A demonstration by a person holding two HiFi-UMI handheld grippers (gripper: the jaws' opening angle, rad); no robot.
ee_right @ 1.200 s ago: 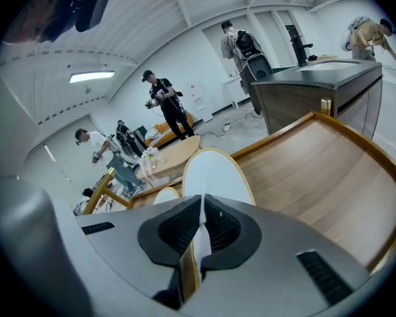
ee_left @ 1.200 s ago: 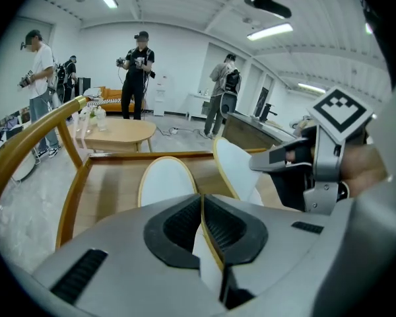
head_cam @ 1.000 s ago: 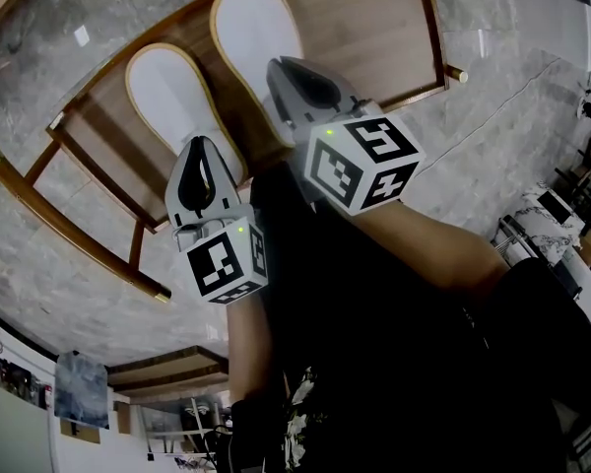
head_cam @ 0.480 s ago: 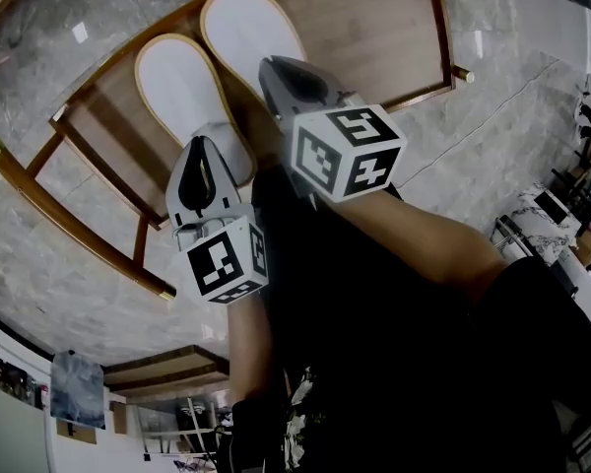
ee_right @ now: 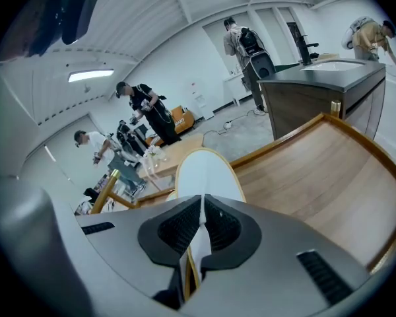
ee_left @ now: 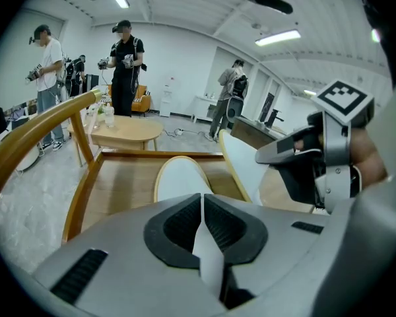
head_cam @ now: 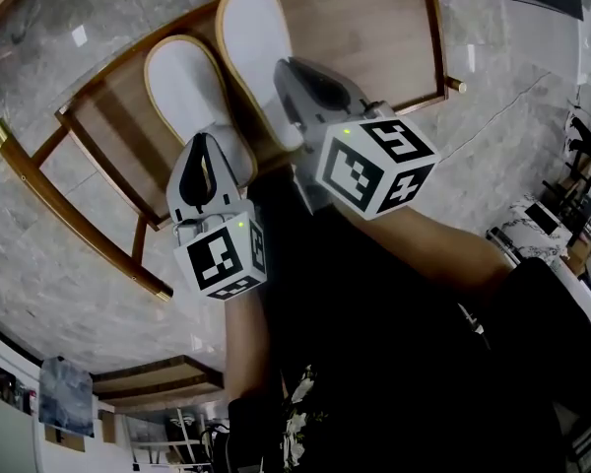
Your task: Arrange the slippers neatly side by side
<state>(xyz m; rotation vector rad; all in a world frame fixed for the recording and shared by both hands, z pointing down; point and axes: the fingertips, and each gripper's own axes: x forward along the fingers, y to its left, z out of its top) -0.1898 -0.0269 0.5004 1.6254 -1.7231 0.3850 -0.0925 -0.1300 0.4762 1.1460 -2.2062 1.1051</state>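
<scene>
Two white slippers with tan rims lie on a low wooden seat (head_cam: 374,28), toes pointing away. My left gripper (head_cam: 203,142) is shut on the heel edge of the left slipper (head_cam: 187,87). In the left gripper view its white edge is pinched between the closed jaws (ee_left: 202,200), and the left slipper (ee_left: 181,177) stretches ahead. My right gripper (head_cam: 284,65) is shut on the heel of the right slipper (head_cam: 256,37). The right gripper view shows that slipper (ee_right: 204,170) beyond the jaws (ee_right: 202,203), its rim clamped. The right slipper lies a little farther forward than the left one.
The seat has a raised wooden rim and a curved wooden armrest (head_cam: 69,215) at its left. Grey marble floor (head_cam: 492,87) surrounds it. Farther off are a round wooden table (ee_left: 122,129), a dark counter (ee_right: 330,84) and several people standing.
The right gripper swung its slipper left toward the other one, then back right and slightly nearer the camera. The left gripper and its slipper stayed put.
</scene>
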